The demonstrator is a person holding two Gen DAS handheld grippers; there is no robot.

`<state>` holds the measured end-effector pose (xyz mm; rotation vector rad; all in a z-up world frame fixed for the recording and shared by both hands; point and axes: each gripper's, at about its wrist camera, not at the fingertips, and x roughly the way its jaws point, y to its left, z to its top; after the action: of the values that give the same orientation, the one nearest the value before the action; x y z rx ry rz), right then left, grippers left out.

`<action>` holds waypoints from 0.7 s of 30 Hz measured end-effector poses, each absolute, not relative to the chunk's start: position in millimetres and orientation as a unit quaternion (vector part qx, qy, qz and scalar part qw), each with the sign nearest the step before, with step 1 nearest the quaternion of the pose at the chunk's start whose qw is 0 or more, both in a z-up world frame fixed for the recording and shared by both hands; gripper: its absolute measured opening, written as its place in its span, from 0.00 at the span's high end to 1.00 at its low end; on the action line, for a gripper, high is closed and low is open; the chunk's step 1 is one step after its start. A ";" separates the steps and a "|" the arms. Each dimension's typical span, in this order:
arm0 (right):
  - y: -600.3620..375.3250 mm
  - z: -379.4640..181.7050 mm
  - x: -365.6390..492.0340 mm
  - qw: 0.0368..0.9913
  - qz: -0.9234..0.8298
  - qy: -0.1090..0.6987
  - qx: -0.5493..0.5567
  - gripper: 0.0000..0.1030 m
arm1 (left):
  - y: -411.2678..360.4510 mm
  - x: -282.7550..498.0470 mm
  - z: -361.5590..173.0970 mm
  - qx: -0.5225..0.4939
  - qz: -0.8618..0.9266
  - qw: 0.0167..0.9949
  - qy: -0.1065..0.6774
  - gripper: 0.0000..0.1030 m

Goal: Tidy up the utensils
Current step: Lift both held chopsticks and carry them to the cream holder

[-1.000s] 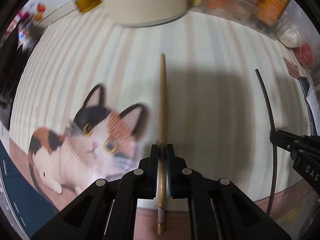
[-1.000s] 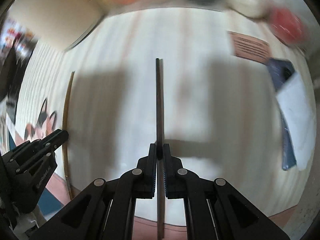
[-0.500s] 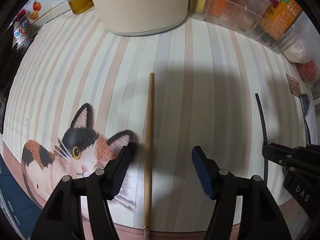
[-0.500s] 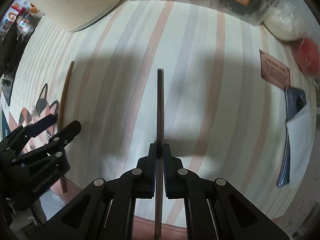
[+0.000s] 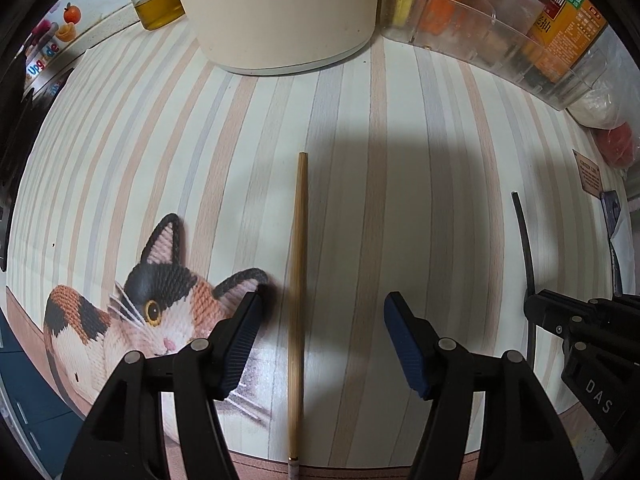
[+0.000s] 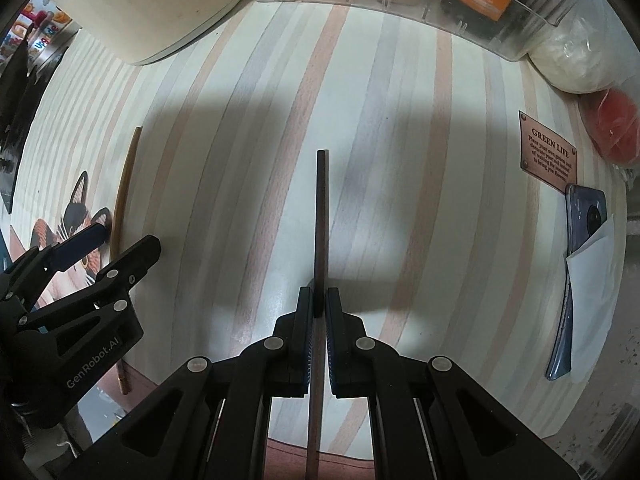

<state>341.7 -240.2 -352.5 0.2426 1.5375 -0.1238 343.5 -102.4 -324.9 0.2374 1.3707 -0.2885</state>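
While the striped mat (image 5: 400, 128) with its cat print (image 5: 160, 312) carries everything, a big cream container (image 5: 280, 12) sits at its far edge, beside a clear organizer tray (image 5: 480, 20) of bottles. A phone (image 6: 580, 264) lies at the mat's right edge.

The left gripper (image 5: 322, 340) hovers with jaws spread wide, holding nothing. The light bamboo chopstick (image 5: 298, 280) lies flat on the mat between its fingers, touching neither, running from the near edge toward the far edge, just beside the cat's ear. The right gripper (image 6: 319, 312) is clamped on the dark chopstick (image 6: 321, 216), pinched a good way back from the tip that sticks out ahead, the other end trailing back between the arms. Whether that stick rests on the mat or is slightly lifted, I cannot tell.

Handling, as a guess: both sticks look light, rigid and thin, smooth enough to roll or pivot in the pads. The bamboo one tapers, so a grip on the thicker part near the mat's near edge should give more bite. Pinching near mid-length limits tipping; a flat stick needs fingers right down at the mat surface.
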 end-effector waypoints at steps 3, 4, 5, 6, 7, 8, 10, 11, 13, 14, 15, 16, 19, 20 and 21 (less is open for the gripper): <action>-239.4 -351.8 341.6 0.710 -0.058 0.694 0.107 0.93 | -102.2 346.4 -324.2 0.115 -0.142 0.765 0.617 0.59; -238.0 -352.0 341.2 0.711 -0.059 0.694 0.103 0.93 | -100.1 349.5 -323.5 0.117 -0.142 0.770 0.612 0.86; -237.2 -353.0 341.1 0.711 -0.060 0.693 0.100 0.93 | -100.2 353.8 -326.2 0.117 -0.142 0.769 0.612 0.95; -235.0 -354.3 341.8 0.713 -0.061 0.691 0.096 0.94 | -99.9 357.4 -326.1 0.116 -0.142 0.769 0.612 0.95; -234.6 -354.0 339.8 0.720 -0.066 0.684 0.099 0.94 | -99.4 359.9 -326.2 0.116 -0.141 0.769 0.612 0.95; -232.4 -355.3 339.0 0.726 -0.068 0.677 0.101 0.94 | -99.3 361.0 -326.3 0.119 -0.142 0.770 0.611 0.95; -228.5 -354.1 334.1 0.738 -0.070 0.664 0.092 0.95 | -97.3 360.2 -324.9 0.126 -0.142 0.771 0.607 0.95; -228.5 -353.7 330.2 0.747 -0.069 0.654 0.096 0.95 | -94.9 358.9 -323.1 0.129 -0.145 0.773 0.604 0.95; -233.8 -352.0 322.3 0.755 -0.073 0.641 0.114 0.95 | -89.6 355.7 -319.2 0.128 -0.147 0.774 0.602 0.95; -236.8 -350.2 318.7 0.760 -0.071 0.633 0.131 0.95 | -86.2 353.8 -316.9 0.127 -0.148 0.776 0.600 0.95; -238.7 -347.8 315.9 0.763 -0.071 0.627 0.140 0.95 | -83.1 352.2 -313.2 0.124 -0.147 0.779 0.597 0.95; -240.3 -341.9 311.9 0.772 -0.072 0.614 0.149 0.95 | -82.3 351.4 -308.8 0.122 -0.146 0.782 0.593 0.95; -242.3 -323.2 303.1 0.794 -0.069 0.583 0.157 0.95 | -72.3 348.8 -289.5 0.103 -0.149 0.793 0.581 0.96; -243.4 -316.7 300.6 0.801 -0.067 0.573 0.158 0.95 | -71.7 348.2 -281.6 0.100 -0.150 0.798 0.575 0.96; -244.6 -308.0 297.3 0.811 -0.068 0.560 0.158 0.95 | -71.0 348.0 -274.9 0.098 -0.152 0.802 0.569 0.96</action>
<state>297.3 -244.6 -308.0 0.3369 1.1960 -0.1453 348.0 -71.0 -274.9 0.2094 1.2190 -0.3256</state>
